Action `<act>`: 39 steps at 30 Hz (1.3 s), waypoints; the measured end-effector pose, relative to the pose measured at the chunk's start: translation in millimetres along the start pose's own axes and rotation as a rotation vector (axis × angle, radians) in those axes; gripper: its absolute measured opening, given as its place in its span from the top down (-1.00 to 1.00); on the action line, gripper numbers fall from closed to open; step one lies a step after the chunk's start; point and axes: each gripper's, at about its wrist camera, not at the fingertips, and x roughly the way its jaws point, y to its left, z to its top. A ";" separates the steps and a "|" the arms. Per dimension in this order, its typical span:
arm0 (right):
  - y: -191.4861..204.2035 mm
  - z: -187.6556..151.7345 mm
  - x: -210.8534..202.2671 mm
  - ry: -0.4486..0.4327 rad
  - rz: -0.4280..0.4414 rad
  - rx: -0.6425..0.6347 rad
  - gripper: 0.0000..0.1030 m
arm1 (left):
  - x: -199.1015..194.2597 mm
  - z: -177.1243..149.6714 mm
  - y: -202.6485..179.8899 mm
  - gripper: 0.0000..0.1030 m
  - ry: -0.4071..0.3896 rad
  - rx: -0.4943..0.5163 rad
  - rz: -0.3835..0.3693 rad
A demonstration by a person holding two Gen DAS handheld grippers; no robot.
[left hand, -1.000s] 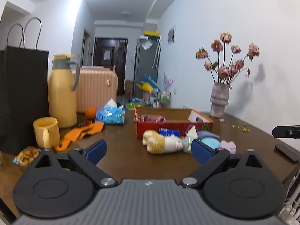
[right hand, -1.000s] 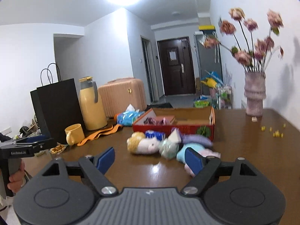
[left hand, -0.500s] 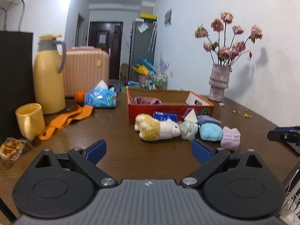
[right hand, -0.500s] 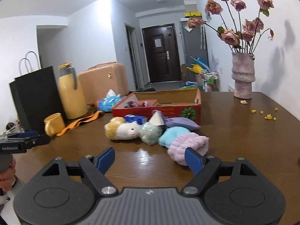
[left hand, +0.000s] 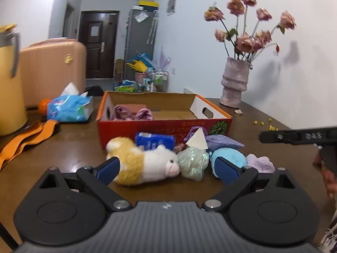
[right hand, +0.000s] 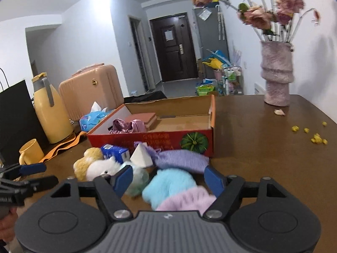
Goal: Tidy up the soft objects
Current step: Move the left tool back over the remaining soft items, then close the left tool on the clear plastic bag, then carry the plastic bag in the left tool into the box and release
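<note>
A row of soft things lies on the brown table in front of a red cardboard box [left hand: 164,124] [right hand: 160,139]: a yellow-and-white plush animal [left hand: 145,164] [right hand: 94,166], a shiny green ball [left hand: 192,164], a light blue plush [left hand: 229,158] [right hand: 170,183], a pale purple fluffy piece [left hand: 260,164] [right hand: 187,200] and a purple pouch [right hand: 181,160]. My left gripper [left hand: 167,168] is open, its jaws on either side of the plush animal and green ball. My right gripper [right hand: 168,179] is open over the blue plush and purple piece.
The box holds pink fabric [left hand: 131,113]. A blue packet [left hand: 154,140] and a white pyramid [right hand: 141,158] lie among the soft things. A vase of flowers [left hand: 234,84], a yellow jug [right hand: 52,113], a yellow mug [right hand: 30,154], an orange strap [left hand: 25,137] and a tissue pack [left hand: 69,107] stand around.
Both grippers have moved forward and down toward the row of soft things, which now lie between their open jaws. Nothing has been taken hold of.
</note>
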 end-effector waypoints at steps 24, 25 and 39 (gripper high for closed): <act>34.7 13.2 119.3 0.126 0.123 -0.030 0.53 | 115.8 -9.4 -46.5 0.33 0.115 0.181 -0.096; 38.5 13.0 125.9 0.133 0.102 -0.043 0.59 | 113.2 -9.7 -45.9 0.34 0.111 0.182 -0.098; 25.9 -28.5 38.1 0.221 0.276 0.117 0.85 | -11.1 -33.8 2.6 0.35 0.062 0.013 -0.139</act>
